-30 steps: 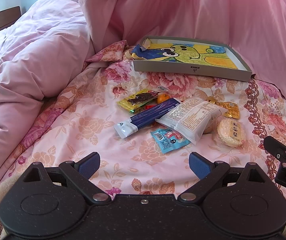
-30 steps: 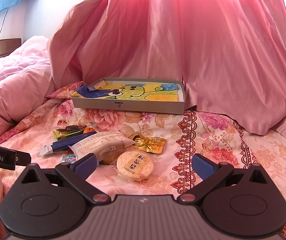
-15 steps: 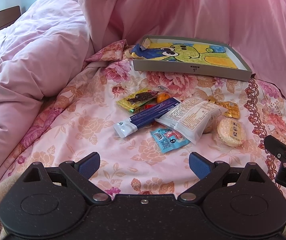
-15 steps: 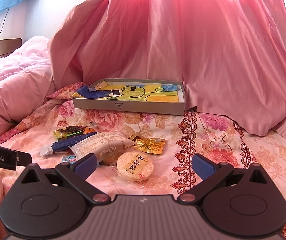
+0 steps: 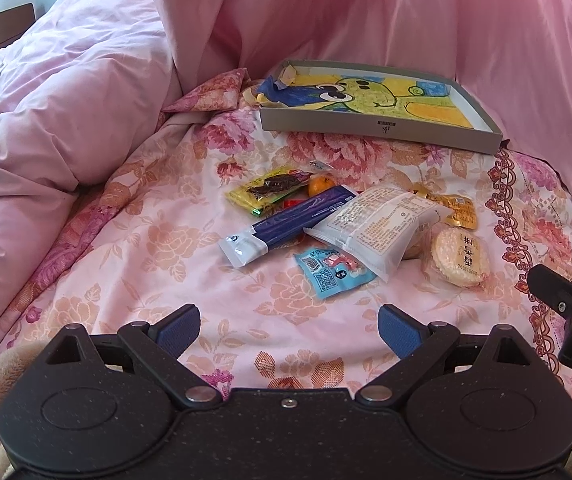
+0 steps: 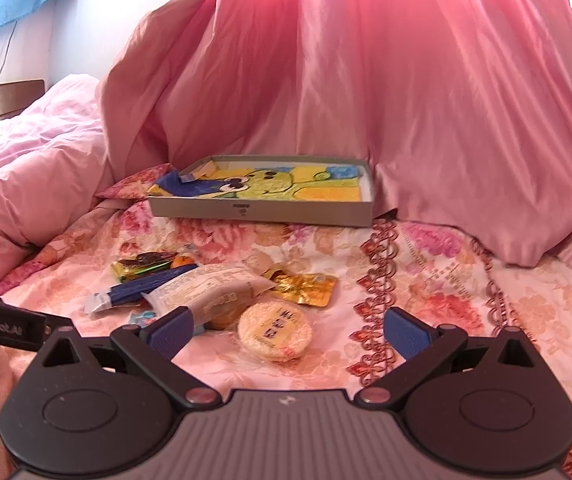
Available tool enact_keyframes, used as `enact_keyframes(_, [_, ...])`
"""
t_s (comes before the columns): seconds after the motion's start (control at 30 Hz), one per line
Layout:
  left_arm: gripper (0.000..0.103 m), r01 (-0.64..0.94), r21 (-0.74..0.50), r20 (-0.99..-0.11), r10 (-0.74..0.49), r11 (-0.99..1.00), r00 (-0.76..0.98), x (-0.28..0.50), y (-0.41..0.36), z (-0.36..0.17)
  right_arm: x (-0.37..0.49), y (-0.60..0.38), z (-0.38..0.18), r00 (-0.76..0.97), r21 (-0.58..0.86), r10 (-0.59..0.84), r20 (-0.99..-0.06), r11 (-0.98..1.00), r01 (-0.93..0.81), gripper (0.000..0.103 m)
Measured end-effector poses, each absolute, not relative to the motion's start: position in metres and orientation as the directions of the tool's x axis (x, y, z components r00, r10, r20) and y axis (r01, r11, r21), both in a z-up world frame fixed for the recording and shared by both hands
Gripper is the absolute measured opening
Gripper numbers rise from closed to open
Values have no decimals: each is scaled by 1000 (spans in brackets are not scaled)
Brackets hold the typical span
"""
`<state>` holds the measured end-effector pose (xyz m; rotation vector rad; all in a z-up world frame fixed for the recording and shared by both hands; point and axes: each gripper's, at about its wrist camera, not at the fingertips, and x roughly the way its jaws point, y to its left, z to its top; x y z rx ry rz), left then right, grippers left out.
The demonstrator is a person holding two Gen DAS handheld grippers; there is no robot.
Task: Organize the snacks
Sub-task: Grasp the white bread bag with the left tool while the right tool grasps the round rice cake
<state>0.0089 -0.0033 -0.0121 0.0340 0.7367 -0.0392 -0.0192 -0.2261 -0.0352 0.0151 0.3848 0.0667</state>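
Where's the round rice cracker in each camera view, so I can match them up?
Left wrist: round rice cracker at right, beside the white packet.
Right wrist: it lies low centre, between the open claw's fingers.
Shared landmark: the grey box with the cartoon drawing, behind the snacks.

bare bedspread (image 5: 134,240) beside snack pile (image 5: 350,228), duvet (image 5: 54,120) leftward

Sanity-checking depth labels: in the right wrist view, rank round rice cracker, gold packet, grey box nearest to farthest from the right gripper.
1. Round rice cracker: just ahead of the right gripper, left of centre on the floral bedspread.
2. Gold packet: just behind the cracker, slightly right.
3. Grey box: farthest, at the pink drape.
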Motion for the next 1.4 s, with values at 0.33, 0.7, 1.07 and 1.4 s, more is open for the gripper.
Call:
enact_keyframes(0.33, [96, 78, -39, -676, -84, 996, 732, 40, 1, -19, 19, -238, -30, 872, -17, 260, -415, 956, -293, 103])
enact_keyframes(0.7, [96, 330, -22, -633, -269, 944, 726, 99, -13, -27, 74, -247, -61, 796, -58, 316, -516, 915, -400, 103])
enact_keyframes(1.07, [96, 588, 12, -671, -429, 809, 604, 160, -41, -45, 111, -248, -88, 739, -78, 331, -587, 885, -459, 103])
enact_keyframes(1.4, [91, 704, -25, -768, -465, 710, 441, 197, -59, -59, 128, -252, -97, 703, -37, 371, -607, 870, -491, 103])
